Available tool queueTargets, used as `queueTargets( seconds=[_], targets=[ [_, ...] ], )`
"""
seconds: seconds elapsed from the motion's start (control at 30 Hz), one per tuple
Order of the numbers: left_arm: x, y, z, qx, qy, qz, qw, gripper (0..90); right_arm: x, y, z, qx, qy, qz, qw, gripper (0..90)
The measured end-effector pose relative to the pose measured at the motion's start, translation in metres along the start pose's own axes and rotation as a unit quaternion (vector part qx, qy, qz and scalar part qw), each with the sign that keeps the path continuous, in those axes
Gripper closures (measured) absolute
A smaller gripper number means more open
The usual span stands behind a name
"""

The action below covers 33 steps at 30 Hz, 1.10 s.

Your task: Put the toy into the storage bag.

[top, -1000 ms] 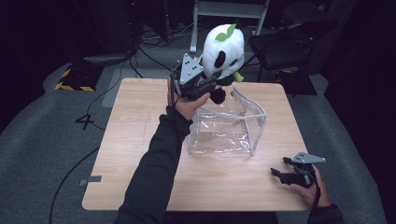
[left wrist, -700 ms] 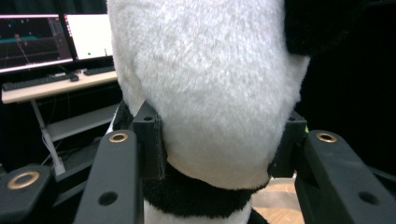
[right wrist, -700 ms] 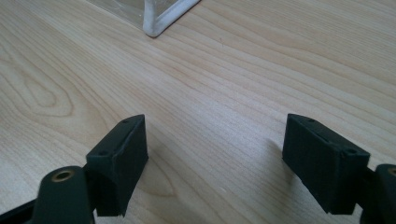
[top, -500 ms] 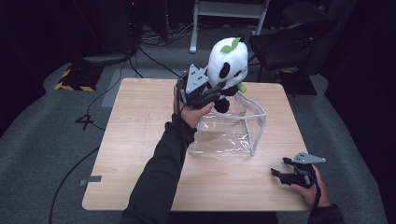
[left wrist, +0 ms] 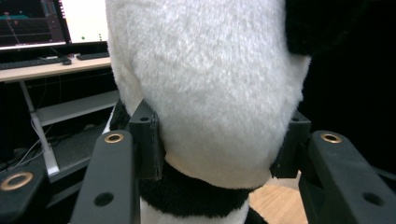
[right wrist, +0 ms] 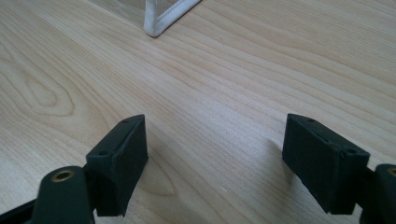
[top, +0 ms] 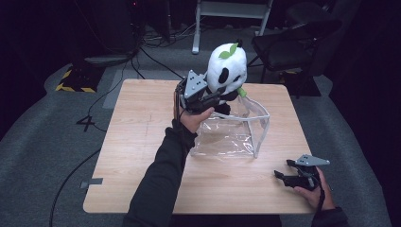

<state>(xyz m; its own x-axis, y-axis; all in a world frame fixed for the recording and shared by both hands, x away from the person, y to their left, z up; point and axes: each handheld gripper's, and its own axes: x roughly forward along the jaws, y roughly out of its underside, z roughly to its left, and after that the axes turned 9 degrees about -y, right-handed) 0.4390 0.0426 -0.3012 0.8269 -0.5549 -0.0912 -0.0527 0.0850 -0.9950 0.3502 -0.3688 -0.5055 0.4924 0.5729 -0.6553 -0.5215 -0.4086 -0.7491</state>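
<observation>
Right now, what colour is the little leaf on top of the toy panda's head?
Green. The leaf sits on the white-and-black toy panda, clearest in the high view.

Left arm extended forward over table, dark sleeve, forearm entering from bottom of high view. Left hand (top: 197,118) wrapped round gripper body from beneath. Left gripper (top: 215,98) raised, jaws directed away from person, clamped on plush panda (top: 228,71) at neck, pads (left wrist: 148,140) pressing into fur either side (jaws have just been opening slightly, grip retained). Right hand (top: 316,191) low at near right table corner, gripper body in palm. Right gripper (top: 280,177) lying near-level, jaws spread wide, pointing left, nothing between pads (right wrist: 122,158).
</observation>
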Motion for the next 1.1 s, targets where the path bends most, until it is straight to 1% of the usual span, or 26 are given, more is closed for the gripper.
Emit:
queueTargets(
  seconds=[0.1, 0.2, 0.27, 0.37, 0.47, 0.5, 0.57, 0.7, 0.77, 0.8, 0.93, 1.1],
  targets=[
    [0.001, 0.0, 0.0, 0.008, -0.009, 0.01, 0.9999, 48.7, 0.0, 0.0, 0.0, 0.0, 0.0, 0.0, 1.0, 22.4],
    [0.0, 0.0, 0.003, 0.003, -0.015, 0.017, 0.9997, 48.6, 0.0, 0.0, 0.0, 0.0, 0.0, 0.0, 1.0, 22.5],
    [0.0, 0.001, 0.005, -0.006, -0.017, 0.021, 0.9996, 48.4, 0.0, 0.0, 0.0, 0.0, 0.0, 0.0, 1.0, 22.5],
    [-0.003, 0.003, 0.006, -0.015, -0.007, 0.014, 0.9998, 48.3, 0.0, 0.0, 0.0, -0.001, 0.0, 0.0, 1.0, 22.5],
    [-0.006, 0.001, 0.0, -0.002, -0.001, 0.011, 0.9999, 48.4, 0.0, 0.0, 0.0, 0.0, 0.0, 0.0, 1.0, 22.5],
    [-0.008, -0.001, -0.002, 0.008, -0.004, 0.017, 0.9998, 48.5, 0.0, 0.0, 0.0, 0.0, 0.0, 0.0, 1.0, 22.5],
    [-0.011, -0.003, -0.005, 0.015, -0.012, 0.021, 0.9996, 48.6, 0.0, 0.0, 0.0, 0.0, 0.0, 0.0, 1.0, 22.5],
    [-0.018, -0.005, -0.004, 0.007, -0.012, 0.019, 0.9997, 48.6, 0.0, 0.0, 0.0, 0.0, 0.0, 0.0, 1.0, 22.5],
    [-0.02, -0.004, -0.004, 0.005, -0.014, 0.019, 0.9997, 48.6, 0.0, 0.0, 0.0, 0.0, 0.0, 0.0, 1.0, 22.5],
    [-0.021, -0.004, -0.004, 0.007, -0.011, 0.02, 0.9997, 48.7, 0.0, 0.0, 0.0, 0.0, 0.0, 0.0, 1.0, 22.5],
    [-0.018, -0.001, -0.008, 0.015, -0.005, 0.031, 0.9994, 48.6, 0.0, 0.0, 0.0, 0.0, 0.0, 0.0, 1.0, 22.5],
    [-0.009, 0.005, -0.01, 0.015, 0.003, 0.048, 0.9987, 48.4, 0.0, 0.0, 0.0, -0.001, 0.001, 0.0, 1.0, 22.5]
  ],
)
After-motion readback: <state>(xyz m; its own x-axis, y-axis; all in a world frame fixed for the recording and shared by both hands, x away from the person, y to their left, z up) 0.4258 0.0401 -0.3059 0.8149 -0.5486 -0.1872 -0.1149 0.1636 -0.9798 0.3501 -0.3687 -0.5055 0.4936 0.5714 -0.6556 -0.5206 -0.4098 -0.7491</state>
